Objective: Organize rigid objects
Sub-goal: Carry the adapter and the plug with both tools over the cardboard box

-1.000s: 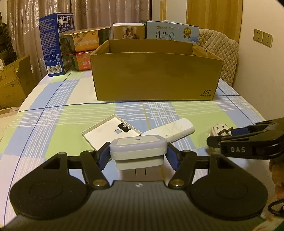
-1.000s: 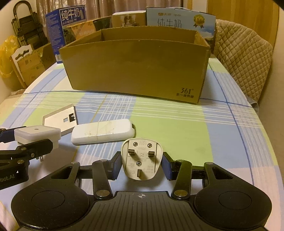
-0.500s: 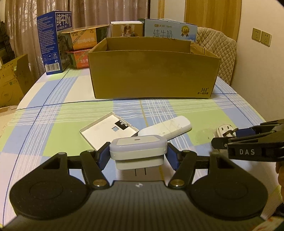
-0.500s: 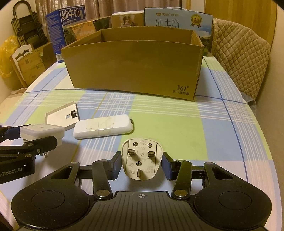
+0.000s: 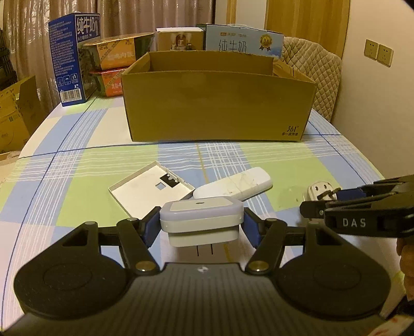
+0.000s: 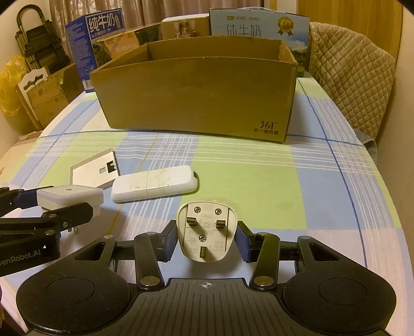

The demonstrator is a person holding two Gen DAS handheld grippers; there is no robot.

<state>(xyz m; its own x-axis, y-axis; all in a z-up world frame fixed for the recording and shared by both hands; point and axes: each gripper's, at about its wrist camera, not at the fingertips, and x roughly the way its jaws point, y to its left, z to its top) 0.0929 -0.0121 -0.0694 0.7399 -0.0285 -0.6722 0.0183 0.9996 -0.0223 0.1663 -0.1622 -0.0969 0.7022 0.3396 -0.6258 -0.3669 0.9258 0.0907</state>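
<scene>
One checked tablecloth (image 5: 77, 181) (curtains (image 5: 155, 15) behind)

Setting: a home room is indicated. A checked tablecloth (image 5: 77, 155) covers the worktop; behind the cardboard box (image 5: 217, 103) milk cartons (image 5: 75, 56) are stacked. Right of the box a quilted chair (image 6: 349, 77) is seen; curtains (image 5: 129, 18) hang behind it.

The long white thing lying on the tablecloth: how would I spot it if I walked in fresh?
Start at the big open cardboard box on the checked tablecloth. In front of it, nearer the grippers, lie two loose white items. The long white remote-like bar is the solid, rounded one with faint scratches; the flat plate beside it has square cut-outs.
</scene>
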